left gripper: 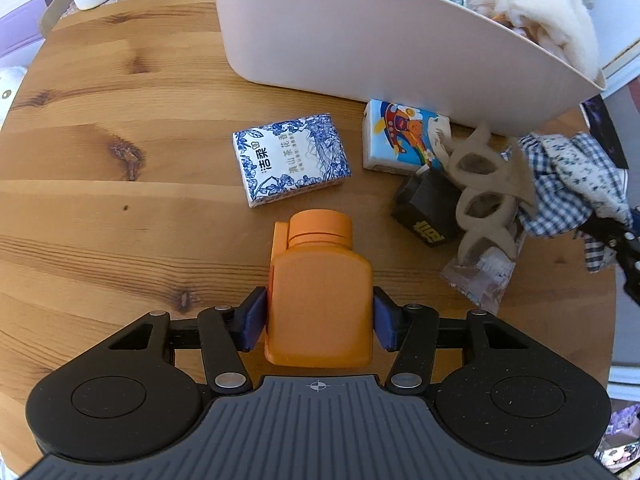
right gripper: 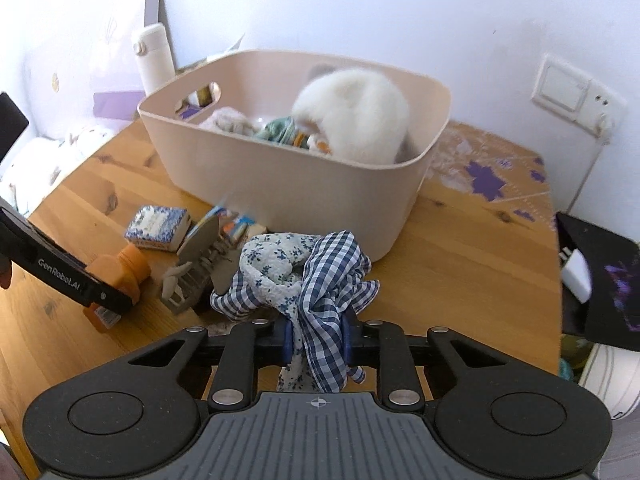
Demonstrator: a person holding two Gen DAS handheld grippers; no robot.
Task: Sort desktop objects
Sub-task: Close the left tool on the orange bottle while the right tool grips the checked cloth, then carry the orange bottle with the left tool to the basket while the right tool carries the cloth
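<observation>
- Here, the left gripper (left gripper: 320,316) squeezes an orange bottle (left gripper: 318,292) from both sides, one blue pad (left gripper: 253,318) on each flank; the cap points to 12 o'clock.
- The bottle sits low over the wooden table (left gripper: 100,200), near the middle of the left wrist view.
- At 12 o'clock from the cap, just beside it, lies a blue-and-white tissue pack (left gripper: 290,158).
- At 1 o'clock lies a cartoon tissue pack (left gripper: 396,136), right up against the wall of the white bin (left gripper: 340,48).
- At 2 o'clock is a crowded heap: a small black box (left gripper: 424,210), a tan cut-out toy (left gripper: 484,188) and a clear wrapper (left gripper: 478,276), all touching.
- From 9 to 11 o'clock the tabletop is bare wood out to its round edge.
- The right gripper (right gripper: 316,338) is pinched tight on a checked and flowery cloth (right gripper: 304,272), which bunches up in front of the fingers.
- The cloth hangs at 6 o'clock from the bin (right gripper: 280,188), near its front wall.
- A fluffy white toy (right gripper: 356,116) fills the bin's right side, rising over the rim.
- At 3 o'clock the wood is open up to the table's far-right edge, where a black box (right gripper: 600,284) sticks out.
</observation>
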